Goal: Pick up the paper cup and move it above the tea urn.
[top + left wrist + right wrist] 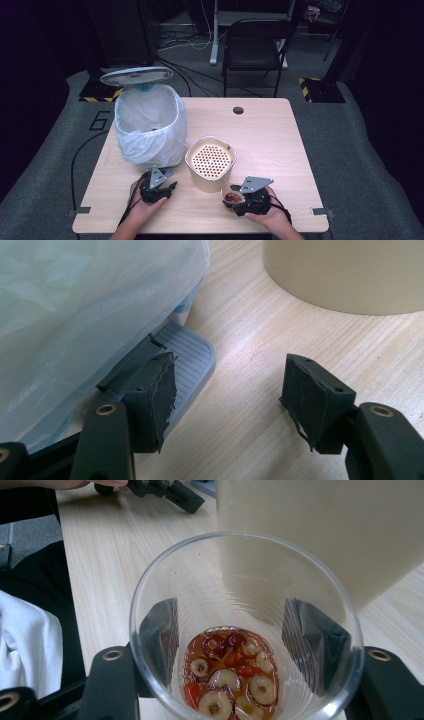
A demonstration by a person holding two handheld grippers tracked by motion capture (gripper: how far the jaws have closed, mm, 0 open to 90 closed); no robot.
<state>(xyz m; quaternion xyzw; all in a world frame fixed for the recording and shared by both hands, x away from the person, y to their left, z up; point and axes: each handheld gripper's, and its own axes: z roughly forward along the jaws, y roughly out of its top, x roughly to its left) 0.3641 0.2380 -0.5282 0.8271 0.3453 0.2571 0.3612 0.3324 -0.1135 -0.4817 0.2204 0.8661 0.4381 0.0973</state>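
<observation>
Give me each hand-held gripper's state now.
Left hand-held gripper: open, empty, beside the bin pedal.
Right hand-held gripper: closed on clear plastic cup.

Beige strainer tub [210, 165] — dotted top.

Bin [150, 125] left of strainer pot [210, 162]; cup [232, 196] before pot, right.

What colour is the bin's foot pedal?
Grey with ribbed lines; the foot pedal shows best in the left gripper view.
</observation>
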